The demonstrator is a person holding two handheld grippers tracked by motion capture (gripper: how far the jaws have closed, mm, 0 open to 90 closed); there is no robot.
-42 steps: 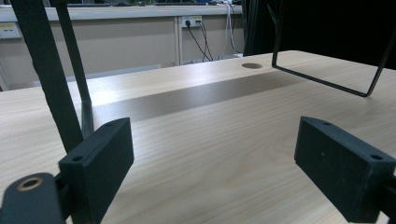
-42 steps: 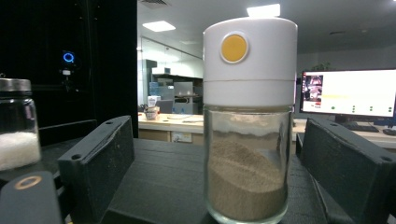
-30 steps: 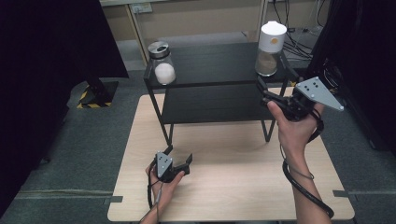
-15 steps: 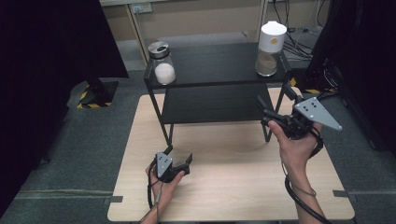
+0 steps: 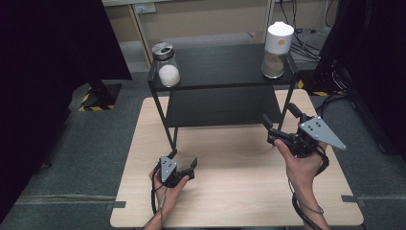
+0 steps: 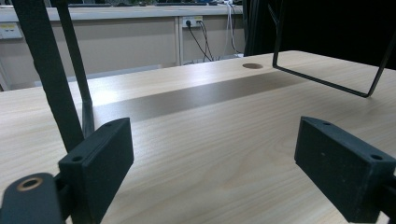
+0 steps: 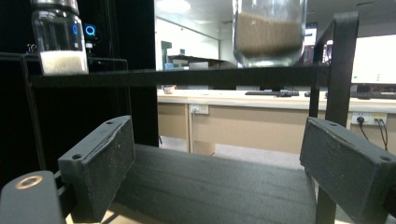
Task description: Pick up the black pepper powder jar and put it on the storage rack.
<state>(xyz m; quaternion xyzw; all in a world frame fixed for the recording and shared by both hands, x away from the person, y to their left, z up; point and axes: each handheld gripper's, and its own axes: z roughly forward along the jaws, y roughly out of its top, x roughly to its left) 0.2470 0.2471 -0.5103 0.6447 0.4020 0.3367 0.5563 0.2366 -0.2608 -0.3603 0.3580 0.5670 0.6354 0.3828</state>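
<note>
A black two-tier metal shelf (image 5: 225,86) stands at the back of the wooden table (image 5: 230,191). On its top tier, a glass jar of white grains with a metal lid (image 5: 166,66) sits at the left, and a jar of brown grains with a white lid (image 5: 276,50) at the right. My left gripper (image 5: 184,163) rests low on the table near the shelf's front left leg (image 6: 46,70), open and empty. My right gripper (image 5: 279,121) hovers open and empty before the shelf's right side, facing the lower tier (image 7: 210,186); both jars show above it, white grains (image 7: 60,42) and brown grains (image 7: 270,32).
Dark curtains hang at the left and right of the table. Cables and a wall socket (image 5: 143,8) lie behind the shelf. A round hole (image 6: 252,66) is in the tabletop at the far side. Bare wood lies between the two hands.
My right gripper has come down and a little toward me, from the top tier's height to the level of the lower tier. The left gripper has stayed put.
</note>
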